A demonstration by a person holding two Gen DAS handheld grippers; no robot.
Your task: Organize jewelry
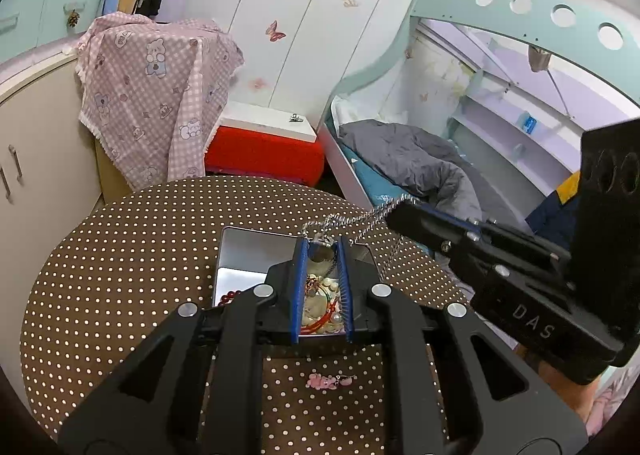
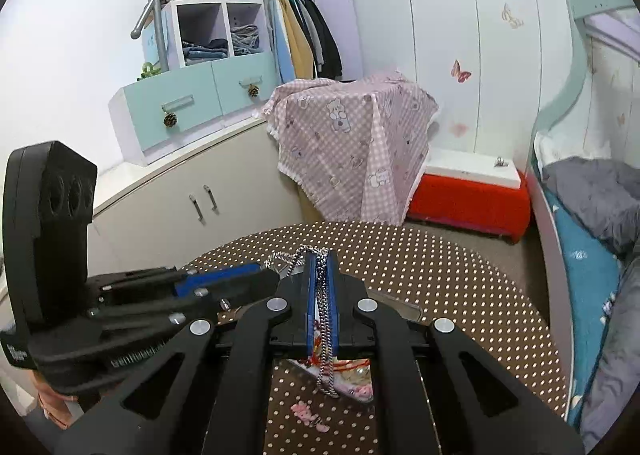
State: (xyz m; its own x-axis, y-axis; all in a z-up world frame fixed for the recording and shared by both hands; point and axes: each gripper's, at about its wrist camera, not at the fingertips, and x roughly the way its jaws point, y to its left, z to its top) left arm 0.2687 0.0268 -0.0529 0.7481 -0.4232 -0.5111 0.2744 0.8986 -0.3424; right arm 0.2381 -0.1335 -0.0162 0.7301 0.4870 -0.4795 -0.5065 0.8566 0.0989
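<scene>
The dotted table [image 1: 120,255] carries an open metal tin [image 1: 244,255] beneath both sets of fingers, already holding pearls, red cord and beads. The right fingers [image 2: 320,267] are closed on a silver chain [image 2: 324,335] hanging over the tin; the left fingers [image 1: 322,251], slightly apart, bracket its pendant without visibly gripping. A pink earring [image 1: 326,381] waits on the table, nearer than the fingers.

Right gripper [image 2: 320,275] pinched nearly closed on a chain [image 2: 322,319], left gripper [image 1: 322,255] parted, tips close together.

A silver chain necklace [image 2: 322,319] hangs above an open metal tin [image 1: 244,251] of beads; pink earrings [image 1: 330,381] lie at the tin's six o'clock.
</scene>
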